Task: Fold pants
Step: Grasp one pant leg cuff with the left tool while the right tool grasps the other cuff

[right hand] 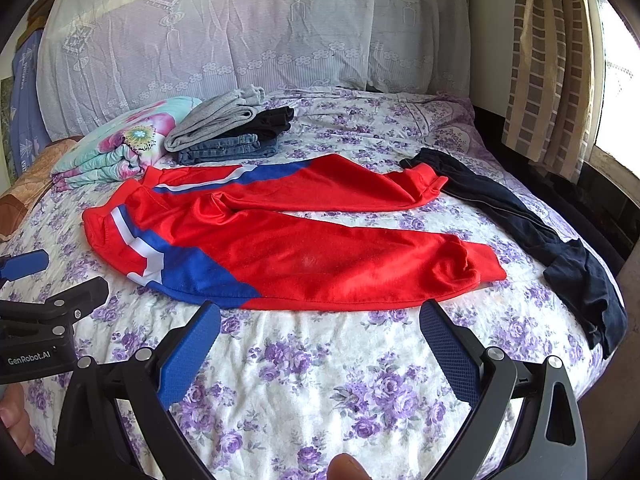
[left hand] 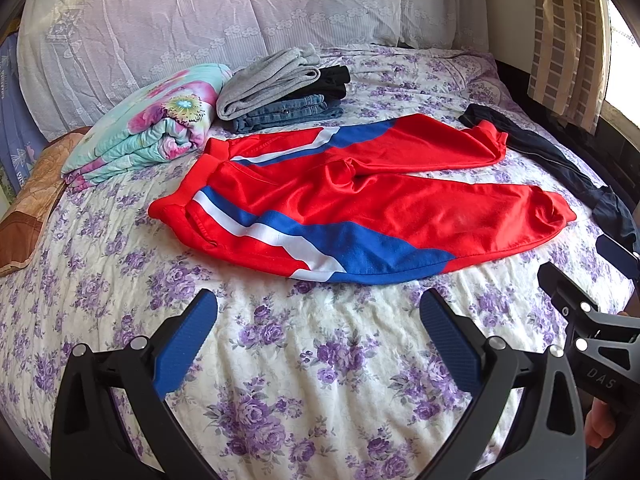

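Observation:
Red pants [left hand: 360, 200] with blue and white side stripes lie spread flat on the bed, waistband at the left, legs to the right; they also show in the right wrist view [right hand: 300, 240]. My left gripper [left hand: 318, 304] is open and empty, just short of the pants' near edge. My right gripper [right hand: 320, 312] is open and empty, near the lower leg's near edge. Each gripper shows at the edge of the other's view.
The bed has a purple floral sheet [left hand: 300, 380]. A dark garment [right hand: 540, 240] lies crumpled at the right. A stack of folded pants [left hand: 280, 88] and a folded floral quilt [left hand: 152, 128] sit at the back left. A curtain [right hand: 552, 60] hangs at the right.

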Tool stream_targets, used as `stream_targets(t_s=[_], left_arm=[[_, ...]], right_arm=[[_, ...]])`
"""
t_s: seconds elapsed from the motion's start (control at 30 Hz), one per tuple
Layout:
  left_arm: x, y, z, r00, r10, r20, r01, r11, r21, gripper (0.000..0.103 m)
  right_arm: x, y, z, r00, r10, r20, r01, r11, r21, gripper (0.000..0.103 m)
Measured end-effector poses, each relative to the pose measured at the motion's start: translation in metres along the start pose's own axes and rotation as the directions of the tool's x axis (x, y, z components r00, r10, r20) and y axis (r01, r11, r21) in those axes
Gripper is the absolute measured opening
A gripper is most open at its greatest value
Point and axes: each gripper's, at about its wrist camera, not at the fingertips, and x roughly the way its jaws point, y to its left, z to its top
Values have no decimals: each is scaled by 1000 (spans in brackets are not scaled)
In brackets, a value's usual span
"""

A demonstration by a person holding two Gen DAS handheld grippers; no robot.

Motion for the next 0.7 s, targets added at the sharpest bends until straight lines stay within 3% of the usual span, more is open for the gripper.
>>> stream_targets(t_s=[0.2, 0.43, 0.6, 0.7], left_arm=[[12, 3, -10, 999, -31, -20, 31, 1000, -5, 99], [53, 73, -35, 992, 10, -127, -26, 992, -125, 99], [46, 154, -49, 990, 80, -112, -107, 958, -265, 99], [46, 187, -49, 987, 100, -123, -133, 943, -304, 99]], right_arm=[[4, 6, -4, 1000, 10, -8, -10, 1000, -8, 100], [26, 43, -9, 991, 119, -57, -124, 988, -91, 100], [29, 108, 3, 973, 231, -16, -228, 943, -243, 98], [35, 162, 16, 951, 309, 6, -283, 881, -378, 86]])
